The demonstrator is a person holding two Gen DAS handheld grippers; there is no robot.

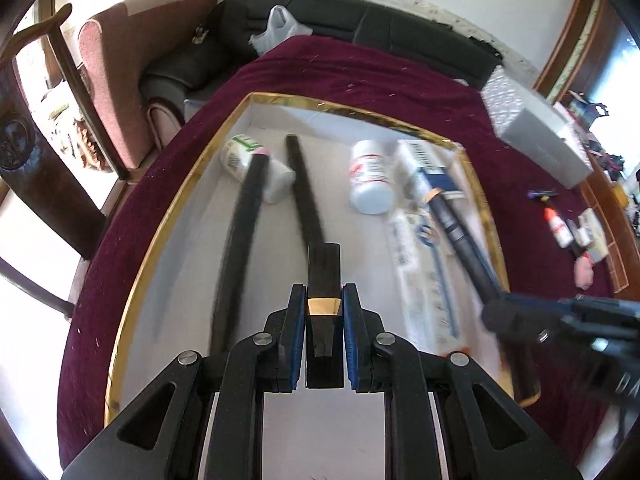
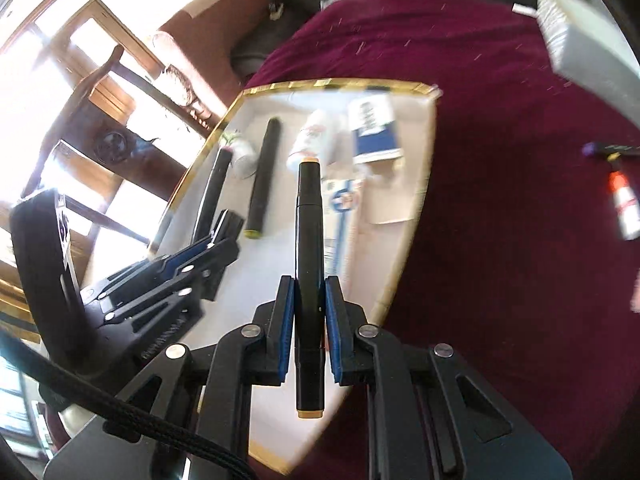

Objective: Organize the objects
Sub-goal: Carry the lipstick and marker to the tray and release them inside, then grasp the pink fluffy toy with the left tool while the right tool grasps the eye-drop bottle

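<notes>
A gold-rimmed white tray [image 1: 168, 216] lies on a maroon cloth. In it are two white bottles [image 1: 370, 178], a black marker with a pink end [image 1: 240, 232], a blue-white box [image 1: 430, 164] and a packaged item [image 1: 424, 264]. My left gripper [image 1: 323, 300] is shut on a black marker with a gold band [image 1: 324, 304] that lies along the tray. My right gripper [image 2: 309, 294] is shut on a black marker with yellow ends [image 2: 308, 240] above the tray [image 2: 416, 208]. The right gripper [image 1: 560, 320] also shows in the left wrist view, and the left gripper [image 2: 224, 232] in the right wrist view.
A silver-grey box [image 1: 536, 128] stands on the cloth at the back right. A small glue bottle [image 1: 558, 226] and other small items lie to the right of the tray. A black sofa [image 1: 360, 20] and wooden chairs [image 1: 52, 120] lie beyond the table.
</notes>
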